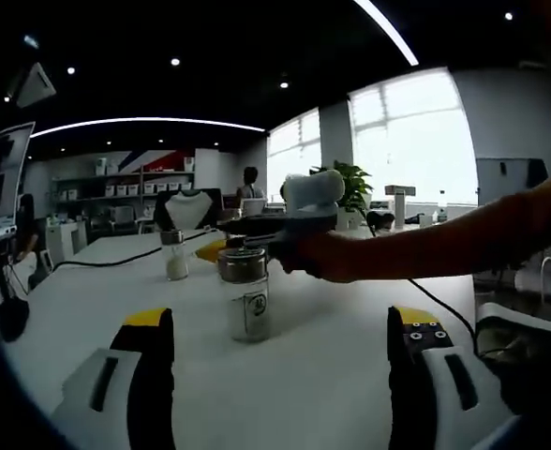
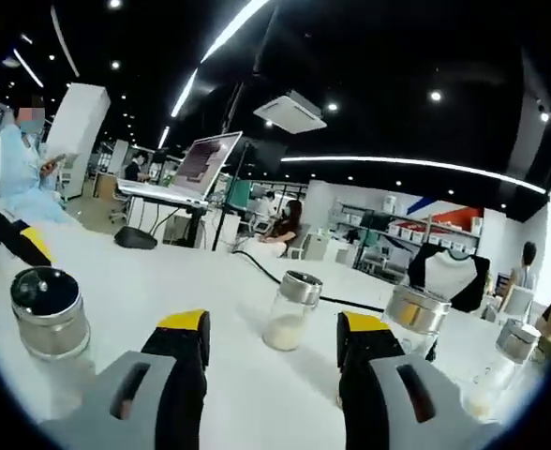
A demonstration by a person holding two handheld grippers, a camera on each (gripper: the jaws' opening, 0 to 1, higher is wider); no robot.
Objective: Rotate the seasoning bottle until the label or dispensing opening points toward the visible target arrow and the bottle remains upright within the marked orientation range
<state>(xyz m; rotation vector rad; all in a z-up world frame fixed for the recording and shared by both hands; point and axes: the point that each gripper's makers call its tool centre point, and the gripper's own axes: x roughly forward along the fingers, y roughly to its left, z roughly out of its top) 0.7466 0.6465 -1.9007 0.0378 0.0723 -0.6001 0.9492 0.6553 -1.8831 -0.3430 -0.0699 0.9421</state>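
Note:
A glass seasoning bottle [image 1: 247, 302] with a metal lid stands upright on the white table [image 1: 332, 375], ahead of my left gripper [image 1: 280, 319], whose jaws stand wide open and empty. A second bottle [image 1: 175, 255] stands farther back to the left. My right gripper [image 1: 257, 228], held by a person's hand, hovers just behind the near bottle's lid. In the right gripper view, my right gripper [image 2: 274, 323] is open with nothing held. A bottle [image 2: 290, 314] of pale powder stands beyond its tips, and a perforated-lid bottle [image 2: 51, 319] is close at the left.
Two more bottles [image 2: 416, 314] [image 2: 500, 370] stand at the right. A black cable [image 2: 257, 267] runs across the table. A laptop [image 2: 196, 169] sits on a stand behind. A mannequin bust [image 1: 189, 208] and a plant [image 1: 353, 187] stand at the far edge.

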